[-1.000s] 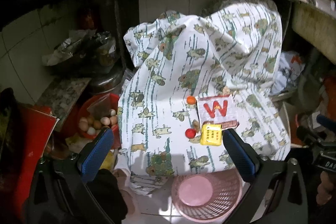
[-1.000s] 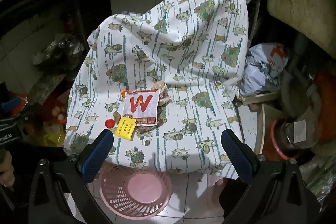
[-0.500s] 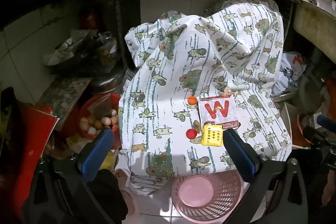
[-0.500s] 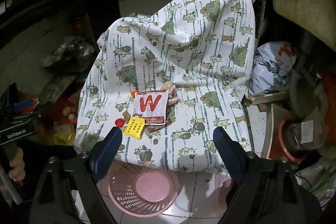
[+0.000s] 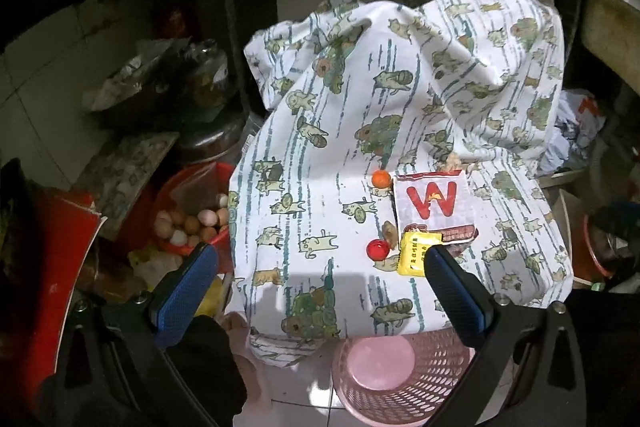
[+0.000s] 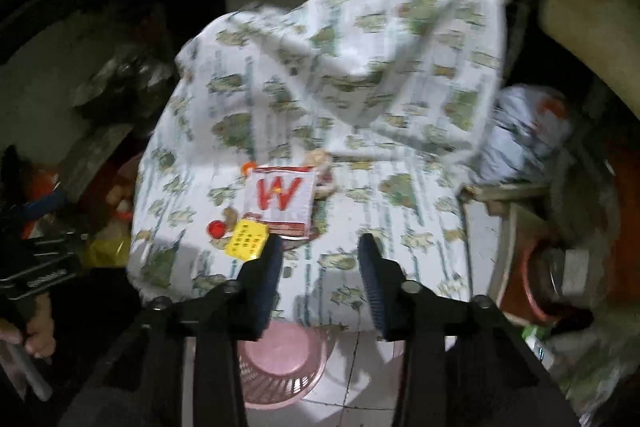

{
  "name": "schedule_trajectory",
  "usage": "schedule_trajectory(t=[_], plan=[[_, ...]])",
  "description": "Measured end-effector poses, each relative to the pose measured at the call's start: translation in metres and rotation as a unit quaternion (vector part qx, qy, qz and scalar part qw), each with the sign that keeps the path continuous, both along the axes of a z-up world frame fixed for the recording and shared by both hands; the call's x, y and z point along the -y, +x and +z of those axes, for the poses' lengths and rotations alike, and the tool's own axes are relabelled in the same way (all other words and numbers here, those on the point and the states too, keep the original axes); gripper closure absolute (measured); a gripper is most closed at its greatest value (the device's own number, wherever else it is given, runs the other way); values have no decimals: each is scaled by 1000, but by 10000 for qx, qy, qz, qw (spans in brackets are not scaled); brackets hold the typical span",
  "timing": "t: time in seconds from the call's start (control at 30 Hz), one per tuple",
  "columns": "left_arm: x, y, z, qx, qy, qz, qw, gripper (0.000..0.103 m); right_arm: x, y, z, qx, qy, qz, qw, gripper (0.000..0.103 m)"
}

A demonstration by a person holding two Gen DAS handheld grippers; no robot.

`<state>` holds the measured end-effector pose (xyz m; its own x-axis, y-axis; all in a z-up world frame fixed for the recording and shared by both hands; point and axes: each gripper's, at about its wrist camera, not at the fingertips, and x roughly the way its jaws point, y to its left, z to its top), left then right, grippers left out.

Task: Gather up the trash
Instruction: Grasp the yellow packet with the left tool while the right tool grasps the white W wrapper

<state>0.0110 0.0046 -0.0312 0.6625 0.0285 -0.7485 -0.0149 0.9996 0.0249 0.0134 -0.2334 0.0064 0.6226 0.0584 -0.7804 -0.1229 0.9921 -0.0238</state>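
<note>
Several pieces of trash clustered at centre of both views, on the printed cloth [image 5: 320, 163]: white wrapper with red W [image 5: 434, 205], yellow packet [image 5: 416, 253] touching its lower edge, red cap [image 5: 377, 249] just left of the packet, orange cap [image 5: 381, 179] at the wrapper's upper left corner, small brown scrap [image 5: 390, 231] between the caps. Pink basket [image 5: 400, 383] at lower centre of frame, on the floor, partly under the cloth's front edge.

Left gripper [image 5: 320, 291]: jaws wide, nothing between them, right fingertip overlapping the yellow packet's lower right corner in the picture; contact cannot be told.

Right gripper [image 6: 318, 257]: jaws narrow and closing, nothing between them but bare cloth; left fingertip just beside the yellow packet. Right view blurred.

Probable faults:

- Closing on cloth instead of trash. Cause: jaws aimed to the right of the packet. Likely result: cloth pinched and dragged, pieces scattered.
- Round caps rolling off the cloth's lower edge toward the floor or the egg bowl [image 5: 192, 223] at middle left. Cause: cloth disturbed or a cap nudged by a pad.
- Packet pushed aside rather than gripped. Cause: flat, light packet lying on soft, yielding cloth.
- Drop missing the basket. Cause: rim half hidden under the cloth.
</note>
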Motion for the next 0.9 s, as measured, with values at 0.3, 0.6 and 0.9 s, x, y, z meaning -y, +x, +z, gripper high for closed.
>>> schedule_trajectory(t=[0.3, 0.6, 0.9], plan=[[54, 66, 15, -103, 392, -1012, 9940, 3, 16, 86, 11, -55, 393, -95, 9992, 62], [79, 129, -76, -2032, -787, -1232, 9682, 15, 46, 138, -58, -854, 994, -800, 9881, 48], [103, 143, -137, -2964, -839, -1231, 9434, 17, 47, 162, -82, -1244, 1026, -886, 9829, 33]])
